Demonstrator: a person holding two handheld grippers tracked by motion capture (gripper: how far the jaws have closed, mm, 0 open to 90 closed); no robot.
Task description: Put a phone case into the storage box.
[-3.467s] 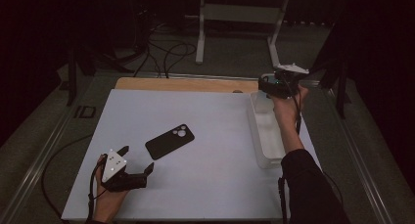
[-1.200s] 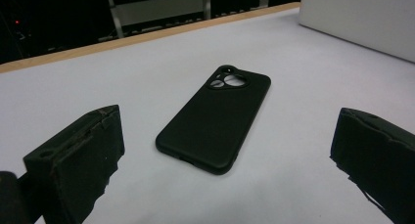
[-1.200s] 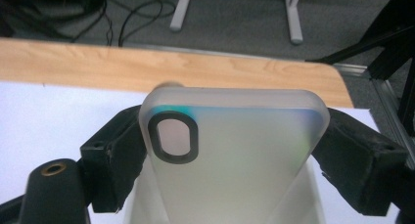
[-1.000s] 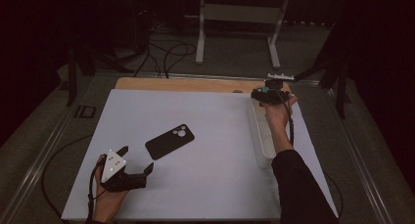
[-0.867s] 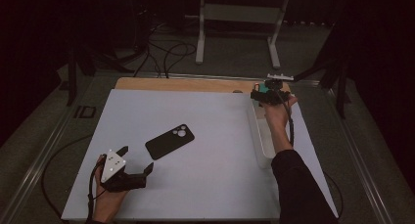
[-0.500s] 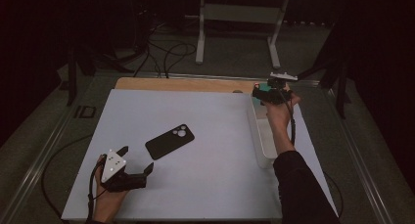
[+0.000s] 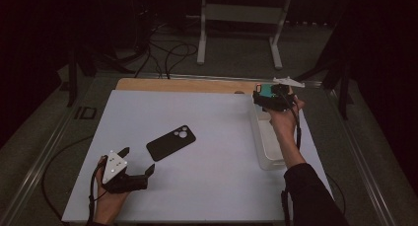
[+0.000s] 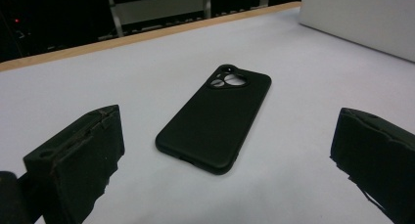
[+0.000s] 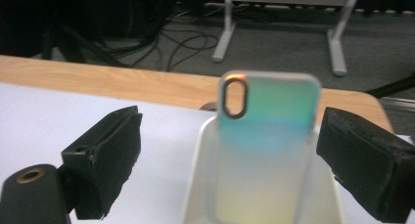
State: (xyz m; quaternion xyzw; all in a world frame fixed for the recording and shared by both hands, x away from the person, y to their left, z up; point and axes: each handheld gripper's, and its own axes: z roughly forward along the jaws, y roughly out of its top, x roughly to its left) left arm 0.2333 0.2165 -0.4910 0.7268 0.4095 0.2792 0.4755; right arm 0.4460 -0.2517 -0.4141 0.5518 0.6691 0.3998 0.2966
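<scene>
Fingers of the right gripper (image 9: 225, 160) stand spread, empty, flanking an iridescent phone case (image 9: 266, 145) propped in the clear bin (image 7: 268, 142) at 2 o'clock; it looks light, slick, flexible: pinch its 2 long edges.

A dim room surrounds the white-topped desk (image 7: 212, 112) with its pale wooden far edge. Beyond it, a grey carpeted floor (image 7: 236, 68) carries black tangled cables (image 7: 167, 53) and a white metal frame stand (image 7: 241, 23).
</scene>
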